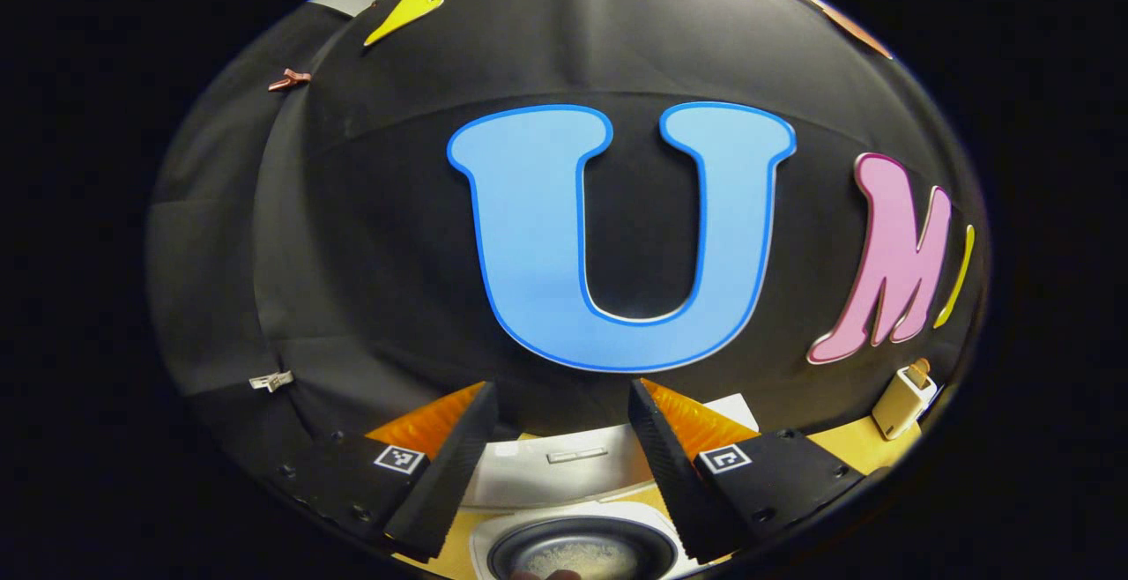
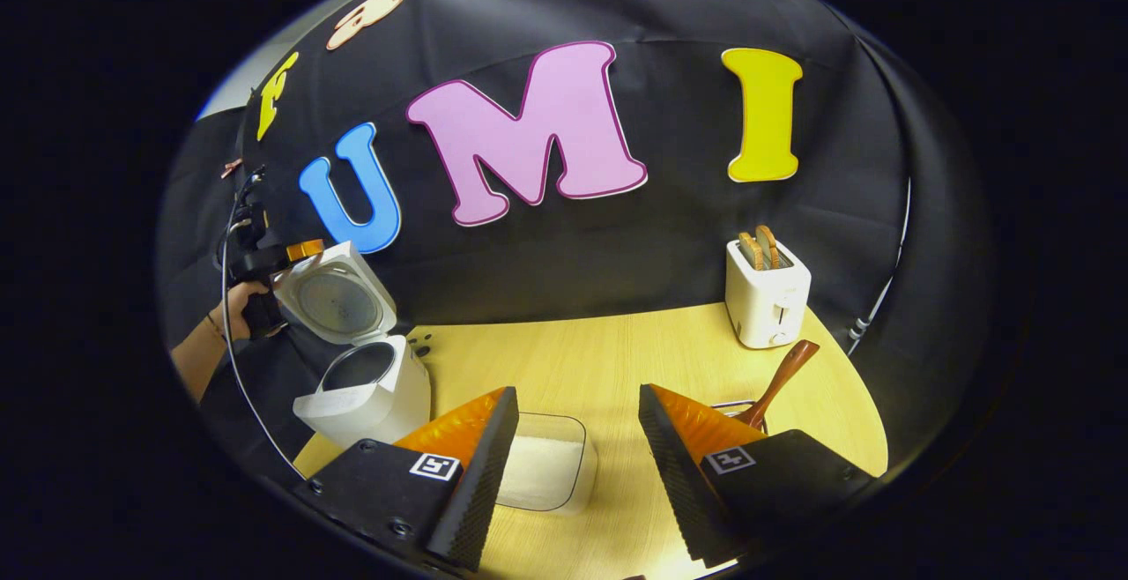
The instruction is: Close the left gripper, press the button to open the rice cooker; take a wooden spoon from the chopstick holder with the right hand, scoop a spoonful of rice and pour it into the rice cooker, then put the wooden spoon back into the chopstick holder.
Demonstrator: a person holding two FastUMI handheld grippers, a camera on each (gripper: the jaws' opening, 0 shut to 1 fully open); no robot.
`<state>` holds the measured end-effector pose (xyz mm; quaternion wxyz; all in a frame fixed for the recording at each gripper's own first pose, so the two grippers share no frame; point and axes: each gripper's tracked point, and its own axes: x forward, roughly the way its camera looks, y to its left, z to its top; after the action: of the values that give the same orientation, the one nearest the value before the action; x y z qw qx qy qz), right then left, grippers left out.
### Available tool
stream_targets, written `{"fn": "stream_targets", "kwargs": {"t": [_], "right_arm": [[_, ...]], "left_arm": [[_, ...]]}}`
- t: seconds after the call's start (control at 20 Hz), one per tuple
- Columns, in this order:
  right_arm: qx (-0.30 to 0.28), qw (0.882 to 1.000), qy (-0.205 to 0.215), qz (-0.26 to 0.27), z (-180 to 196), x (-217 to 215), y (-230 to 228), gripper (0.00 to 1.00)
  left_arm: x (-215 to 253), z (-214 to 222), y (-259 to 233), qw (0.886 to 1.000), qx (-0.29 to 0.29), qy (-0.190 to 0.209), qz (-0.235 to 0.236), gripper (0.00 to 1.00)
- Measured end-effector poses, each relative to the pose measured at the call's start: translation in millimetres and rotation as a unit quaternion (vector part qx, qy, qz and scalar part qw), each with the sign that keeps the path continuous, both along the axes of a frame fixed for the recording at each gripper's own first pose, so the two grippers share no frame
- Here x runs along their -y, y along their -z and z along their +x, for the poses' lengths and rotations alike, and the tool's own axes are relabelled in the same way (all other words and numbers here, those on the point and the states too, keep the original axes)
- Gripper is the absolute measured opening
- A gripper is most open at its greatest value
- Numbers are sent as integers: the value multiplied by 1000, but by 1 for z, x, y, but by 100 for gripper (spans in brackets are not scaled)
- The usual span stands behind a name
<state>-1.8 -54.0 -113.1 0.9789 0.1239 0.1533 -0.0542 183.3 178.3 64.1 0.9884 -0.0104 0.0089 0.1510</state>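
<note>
Rice cooker (image 2: 366,386) sits at the table's (image 2: 608,351) left edge with its lid (image 2: 333,298) swung up and open; the inner pot (image 1: 582,553) holds a pale layer of rice in the left gripper view. So the button step looks done, and judging from the grains in the pot, a scoop may already be in.

Left gripper (image 1: 564,465) hangs above the cooker's rear, pointing at the wall, jaws spread wide with nothing between them. From the right gripper view that same gripper (image 2: 264,267), in a person's hand (image 2: 236,302), sits just behind the raised lid, likely parked out of the scooping path.

Right gripper (image 2: 577,465) hovers low over the table, jaws wide, empty. Between its fingers lies the clear rice container (image 2: 546,470), white rice inside, placed centrally so the spoon reaches both it and the cooker.

Wooden spoon (image 2: 780,377) stands tilted, handle up, just right of the right finger; its lower end drops behind the finger into what is probably the chopstick holder (image 2: 740,405), mostly hidden. No grip on it.

Toaster (image 2: 767,293) at the back right is unrelated.
</note>
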Motion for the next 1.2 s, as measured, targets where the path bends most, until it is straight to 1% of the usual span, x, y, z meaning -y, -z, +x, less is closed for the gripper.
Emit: {"fn": "stream_targets", "kwargs": {"t": [0.15,0.3,0.45,0.5,0.65,0.8,0.95,1.2], "right_arm": [[-7,1000,-3,4,3,0,5,85],[-14,1000,-6,10,6,-2,12,85],[-26,1000,-12,10,8,-5,19,86],[-30,999,-14,11,17,-12,17,86],[-32,999,-18,13,20,-15,20,86],[-36,999,-21,11,19,-16,22,86],[-38,999,-17,13,18,-14,25,86],[-45,999,-6,18,15,-8,30,86]], "left_arm": [[21,-29,21,1000,-3,5,0,98],[41,-56,49,1000,-18,15,-15,97],[59,-75,83,998,-46,27,-26,97],[63,-78,96,997,-60,34,-37,98],[71,-85,137,991,-103,40,-68,98],[74,-87,155,990,-120,43,-51,98],[77,-92,171,988,-137,47,-54,99],[82,-93,209,980,-188,50,-42,99]]}}
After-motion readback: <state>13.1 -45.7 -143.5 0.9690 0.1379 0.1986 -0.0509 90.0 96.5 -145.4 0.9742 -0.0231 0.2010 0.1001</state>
